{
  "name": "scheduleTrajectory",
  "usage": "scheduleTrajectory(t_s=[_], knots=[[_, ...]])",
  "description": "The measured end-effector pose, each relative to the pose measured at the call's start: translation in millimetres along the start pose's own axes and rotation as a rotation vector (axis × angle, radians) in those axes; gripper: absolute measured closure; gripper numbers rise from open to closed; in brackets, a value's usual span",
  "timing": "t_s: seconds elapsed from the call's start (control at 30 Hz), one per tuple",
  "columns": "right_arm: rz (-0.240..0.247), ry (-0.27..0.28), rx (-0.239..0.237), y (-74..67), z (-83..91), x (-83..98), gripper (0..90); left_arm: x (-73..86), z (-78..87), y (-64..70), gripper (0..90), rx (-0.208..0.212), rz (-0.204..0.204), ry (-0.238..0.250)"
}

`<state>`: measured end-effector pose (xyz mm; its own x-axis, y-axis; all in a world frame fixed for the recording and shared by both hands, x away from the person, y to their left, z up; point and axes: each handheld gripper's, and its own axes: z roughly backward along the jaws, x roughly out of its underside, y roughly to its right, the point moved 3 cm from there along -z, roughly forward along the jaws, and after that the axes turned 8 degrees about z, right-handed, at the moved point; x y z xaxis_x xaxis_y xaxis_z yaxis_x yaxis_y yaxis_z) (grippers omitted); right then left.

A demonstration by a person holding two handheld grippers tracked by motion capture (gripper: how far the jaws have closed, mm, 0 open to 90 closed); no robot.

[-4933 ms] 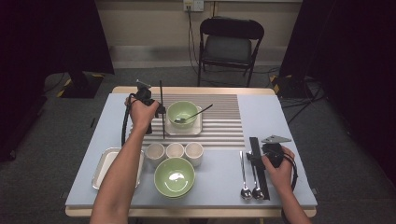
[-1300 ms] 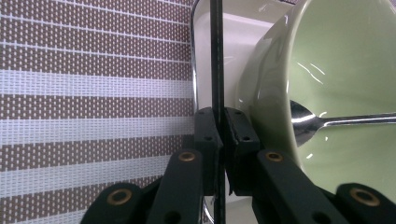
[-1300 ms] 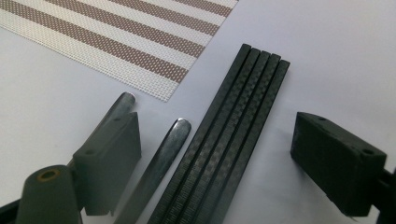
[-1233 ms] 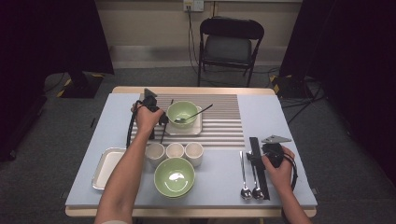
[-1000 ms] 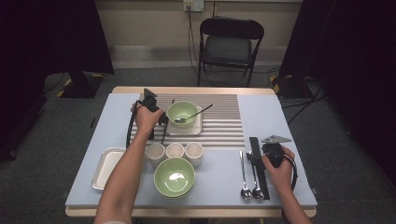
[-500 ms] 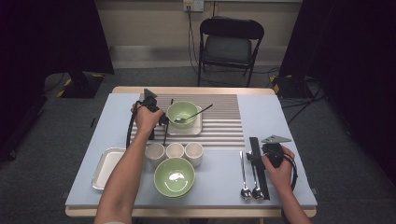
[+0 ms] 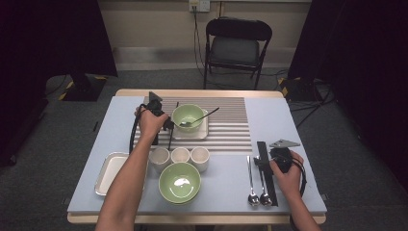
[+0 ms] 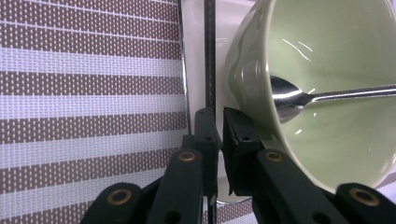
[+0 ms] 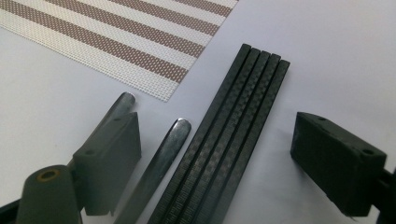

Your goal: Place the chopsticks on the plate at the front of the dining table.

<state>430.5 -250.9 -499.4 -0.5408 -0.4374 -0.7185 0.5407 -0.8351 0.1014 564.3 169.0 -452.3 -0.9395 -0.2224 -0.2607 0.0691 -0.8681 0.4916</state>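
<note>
Left tongs (image 8: 215, 122) pinch a thin, black, carbon-weave chopstick (image 8: 209, 56).

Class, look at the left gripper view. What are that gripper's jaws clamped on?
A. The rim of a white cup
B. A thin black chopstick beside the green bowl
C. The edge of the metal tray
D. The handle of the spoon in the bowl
B: the left gripper has its jaws pinched on a thin black chopstick that runs up past the green bowl, while the spoon lies untouched inside the bowl.
</note>
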Motion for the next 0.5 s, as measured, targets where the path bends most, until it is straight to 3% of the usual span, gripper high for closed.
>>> scheduleTrajectory(t_s=[0.13,0.23,0.3,0.33,0.37,0.5], knots=[[0.000,0.000,0.000,-0.1,0.0,0.0,14.9,4.1,-1.1,-3.2,85.5,0.013,0.027,-0.012],[0.002,0.000,0.001,0.0,0.0,0.1,14.9,4.8,0.7,-4.4,88.4,0.017,0.007,-0.015],[0.002,0.001,0.001,0.0,0.0,0.1,14.9,4.2,0.3,-4.8,88.6,0.027,0.016,-0.011],[0.000,0.000,0.000,-0.1,0.1,0.0,14.9,3.7,-1.8,-2.4,88.6,0.035,0.056,0.017],[0.002,0.001,0.001,0.0,0.0,0.1,14.9,3.5,-0.9,-4.8,88.2,0.038,0.016,-0.008],[0.000,0.000,0.000,-0.1,0.0,0.0,14.9,3.3,-3.5,-3.4,87.6,0.047,0.024,-0.009]])
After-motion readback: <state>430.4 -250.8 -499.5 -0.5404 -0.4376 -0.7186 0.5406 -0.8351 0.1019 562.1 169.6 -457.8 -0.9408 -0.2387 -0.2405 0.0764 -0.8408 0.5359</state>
